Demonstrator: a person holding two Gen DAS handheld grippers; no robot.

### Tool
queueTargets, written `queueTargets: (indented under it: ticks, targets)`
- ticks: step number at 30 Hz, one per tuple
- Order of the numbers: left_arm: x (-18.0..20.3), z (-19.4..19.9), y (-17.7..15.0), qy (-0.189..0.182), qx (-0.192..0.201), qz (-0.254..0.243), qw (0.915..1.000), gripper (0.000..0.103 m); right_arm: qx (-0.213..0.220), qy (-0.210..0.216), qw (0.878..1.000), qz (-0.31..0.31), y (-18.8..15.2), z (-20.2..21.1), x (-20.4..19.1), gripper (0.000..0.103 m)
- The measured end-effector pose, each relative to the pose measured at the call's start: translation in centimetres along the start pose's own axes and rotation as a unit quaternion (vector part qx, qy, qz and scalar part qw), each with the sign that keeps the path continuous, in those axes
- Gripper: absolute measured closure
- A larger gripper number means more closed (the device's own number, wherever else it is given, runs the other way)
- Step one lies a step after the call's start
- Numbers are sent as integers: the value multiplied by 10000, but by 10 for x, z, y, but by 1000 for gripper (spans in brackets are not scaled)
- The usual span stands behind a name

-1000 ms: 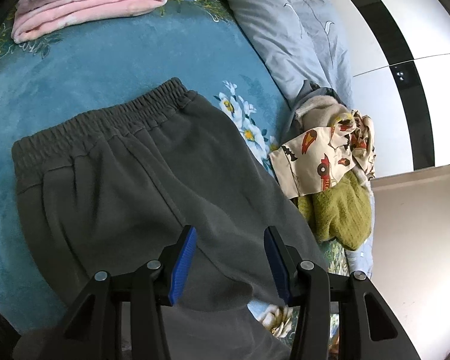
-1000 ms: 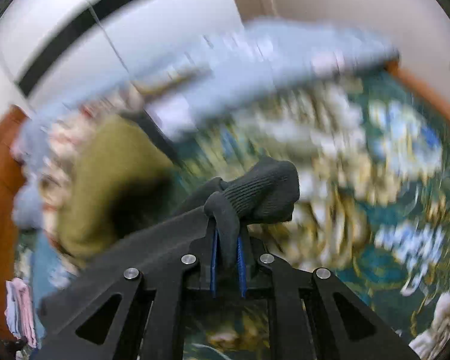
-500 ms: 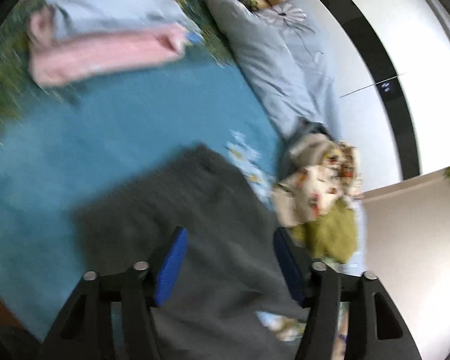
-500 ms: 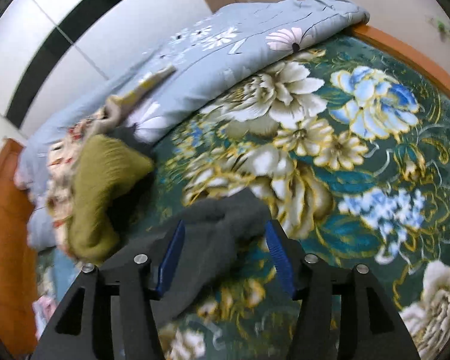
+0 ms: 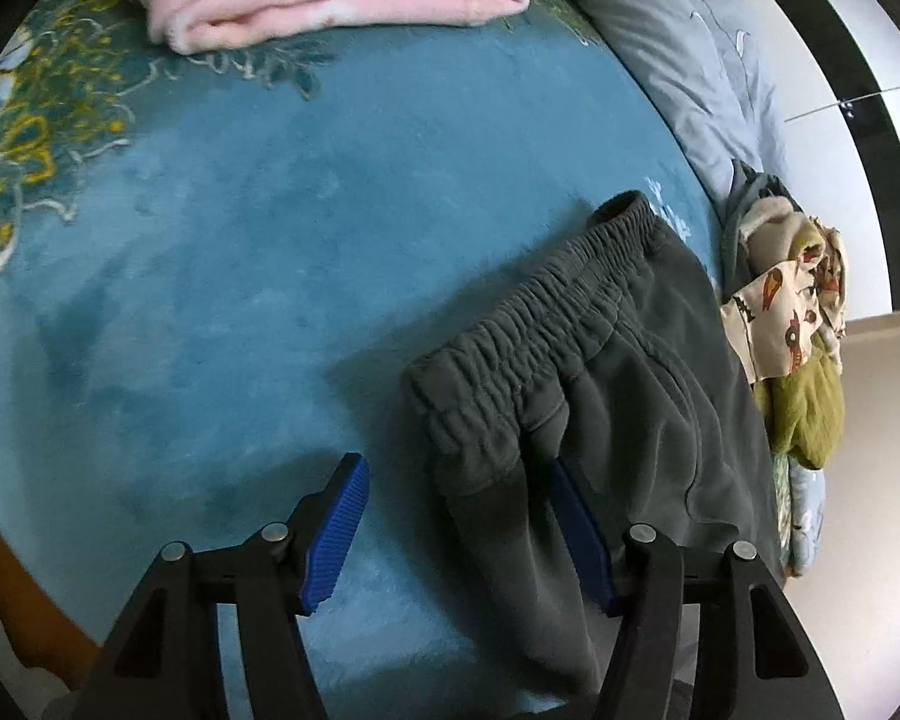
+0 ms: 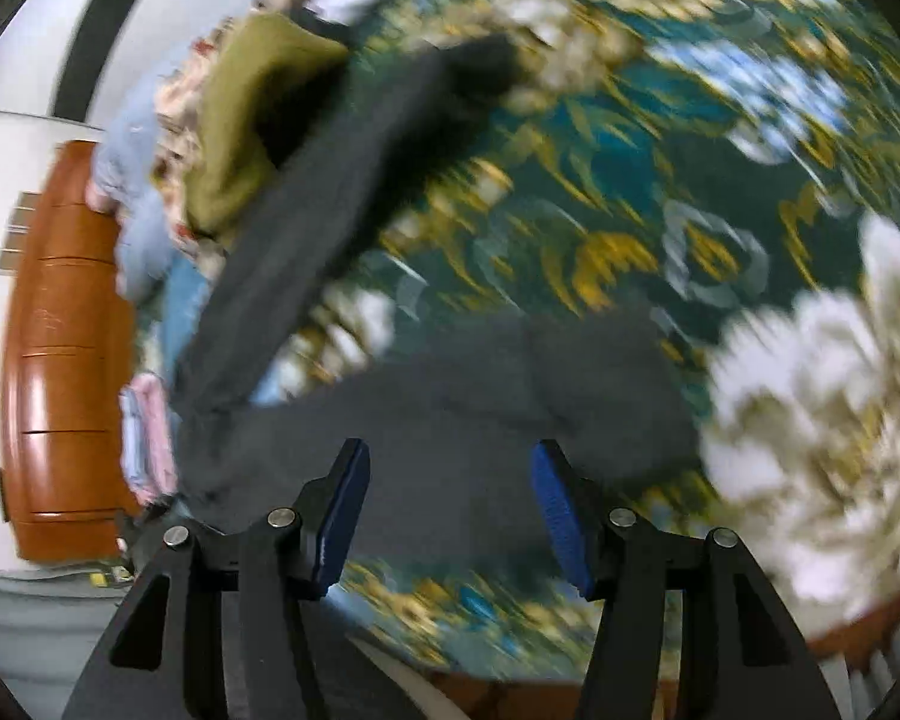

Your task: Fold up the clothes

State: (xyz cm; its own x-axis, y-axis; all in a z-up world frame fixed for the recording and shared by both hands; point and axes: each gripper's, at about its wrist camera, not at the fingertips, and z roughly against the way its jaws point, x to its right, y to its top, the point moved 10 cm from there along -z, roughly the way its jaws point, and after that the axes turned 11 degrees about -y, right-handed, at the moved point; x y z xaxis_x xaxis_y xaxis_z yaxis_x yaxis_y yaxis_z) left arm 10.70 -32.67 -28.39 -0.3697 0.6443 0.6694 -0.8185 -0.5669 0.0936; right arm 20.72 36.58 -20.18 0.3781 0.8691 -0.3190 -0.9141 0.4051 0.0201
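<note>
A wide bed with a teal, flower-patterned plush blanket (image 5: pixel 282 228) fills the room; a glossy orange-brown wooden headboard (image 6: pixel 60 330) stands at one end, and white wall panels with a black stripe (image 5: pixel 870 138) run behind

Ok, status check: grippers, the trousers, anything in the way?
Left gripper open over the waistband corner. Right gripper open, holding nothing. Dark grey elastic-waist trousers flat on the blue floral bedspread. Unfolded clothes pile touching them.
</note>
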Motion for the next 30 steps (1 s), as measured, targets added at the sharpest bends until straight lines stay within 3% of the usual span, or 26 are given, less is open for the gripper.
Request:
queueTargets:
  ticks: [2, 6, 9, 10, 11, 12, 14, 19, 22, 25, 28, 30]
  targets:
    - [3, -5, 0, -52, 9, 43, 10000, 41, -112, -142, 9994, -282, -13, -11, 19, 45]
    - [1, -12, -4, -53, -93, 56, 9999, 65, -258, -241, 9967, -731, -25, -35, 37, 45]
    - [-1, -14, -4, -49, -136, 83, 9999, 71, -215, 28, 9936, -1112, -24, -48, 33, 45]
    - [0, -13, -4, -51, -134, 117, 9998, 72, -249, 122, 9919, -1241, -25, -52, 31, 53]
    - [0, -12, -3, -53, -132, 151, 9998, 72, -249, 168, 9910, -1302, -24, -54, 28, 77]
    - [0, -11, -2, -54, -130, 185, 9997, 73, -240, 199, 9905, -1342, -23, -57, 24, 88]
    - [2, -9, 0, -60, -108, 235, 9996, 76, -76, 163, 9916, -1281, -14, -52, 15, 94]
    - [29, 6, 15, -16, 219, -92, 9997, 82, 876, 585, 9878, -1144, 44, 8, -24, 98]
    - [61, 27, 33, -367, 532, -124, 9978, 83, 1475, 861, 9815, -865, 78, 55, -54, 98]
    - [89, 54, 40, -509, 723, -267, 9957, 84, 1911, 924, 9758, -527, 91, 96, -77, 99]
    - [96, 81, 23, -527, 720, -398, 9952, 84, 1897, 916, 9761, -539, 78, 114, -72, 99]
    - [85, 84, 11, -408, 524, -159, 9977, 84, 1761, 943, 9778, -625, 70, 122, -64, 99]
